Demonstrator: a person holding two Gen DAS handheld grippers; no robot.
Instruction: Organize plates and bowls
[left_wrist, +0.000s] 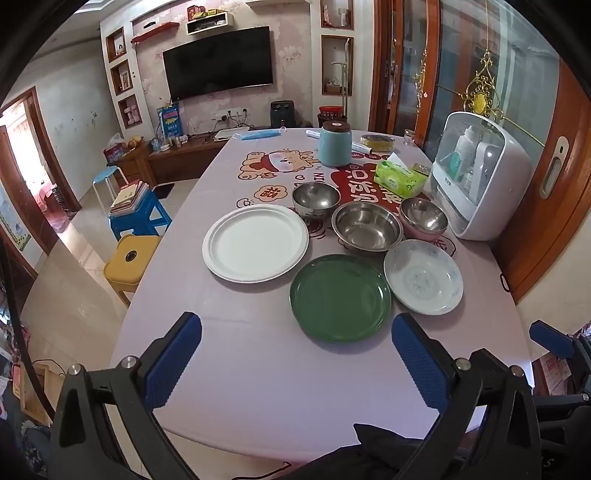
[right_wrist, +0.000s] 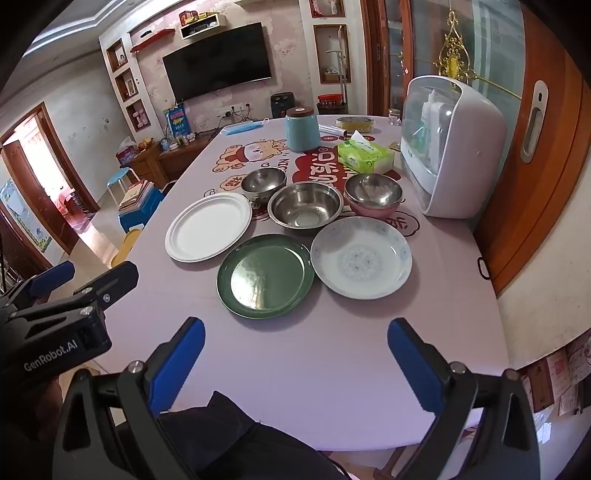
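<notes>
With both the left tool (left_wrist: 297, 363) and right tool (right_wrist: 295, 360) spread wide and empty over the table's (right_wrist: 314, 350) near edge, nothing is stacked yet; grasping the green plate (right_wrist: 265, 276) looks next.

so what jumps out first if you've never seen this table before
A cluster of dishes mid-table: a white plate on the left, a green plate nearest the camera, a patterned plate to its right, with three steel bowls in a row behind them. Both the left gripper and right gripper hover open and empty over the near edge.
</notes>
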